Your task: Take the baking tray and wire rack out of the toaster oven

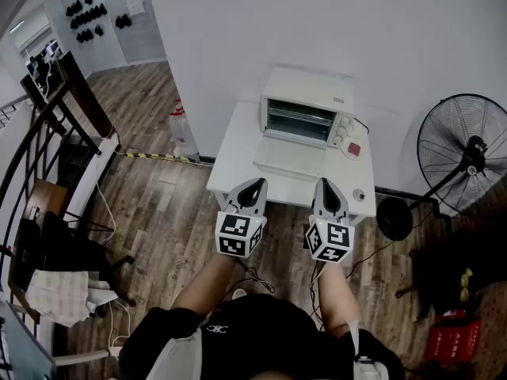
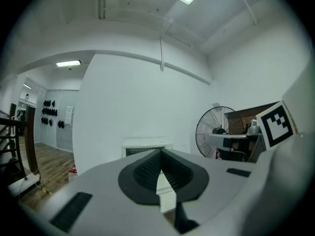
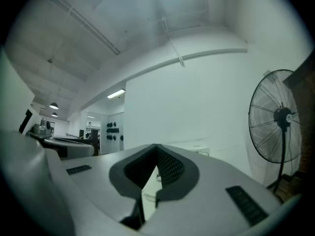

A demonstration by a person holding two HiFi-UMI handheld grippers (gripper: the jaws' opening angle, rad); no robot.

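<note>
Lower centre, the left tongs point(image 1: 254, 184) and right tongs point(image 1: 327, 184) are each pressed together on nothing, side by side, tips overlapping the near edge of a white table point(image 1: 234, 155). It stands on a brown plank floor point(image 1: 150, 212) against a white wall point(image 1: 317, 22), with a standing fan point(image 1: 466, 153) at right. Upper centre on the table sits the toaster oven point(image 1: 307, 114), long axis left-right across the frame, mouth facing the tongs, door point(image 1: 290, 165) dropped open. Its shelves point(image 1: 297, 122) show as thin lines; tray and rack cannot be told apart.
</note>
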